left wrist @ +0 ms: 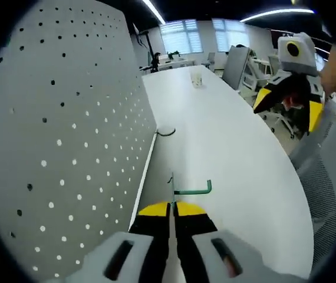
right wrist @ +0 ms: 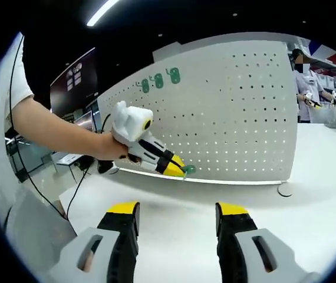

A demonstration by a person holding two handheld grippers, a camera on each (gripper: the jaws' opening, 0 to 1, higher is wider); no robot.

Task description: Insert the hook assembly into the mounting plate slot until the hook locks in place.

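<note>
Jaws of my left gripper (left wrist: 172,219) pinch the green hook (left wrist: 190,190) near the pegboard (left wrist: 68,147) above the bench (left wrist: 233,153), my right gripper (right wrist: 177,221) gapes empty, so next I judge aligning its prongs with holes.

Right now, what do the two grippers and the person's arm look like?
Both grippers have light grey bodies, black jaws and yellow tips. The left gripper carries a white box with a yellow-ringed lens; the right gripper has slotted grey jaw bases. The person's arm wears a short white sleeve.
</note>
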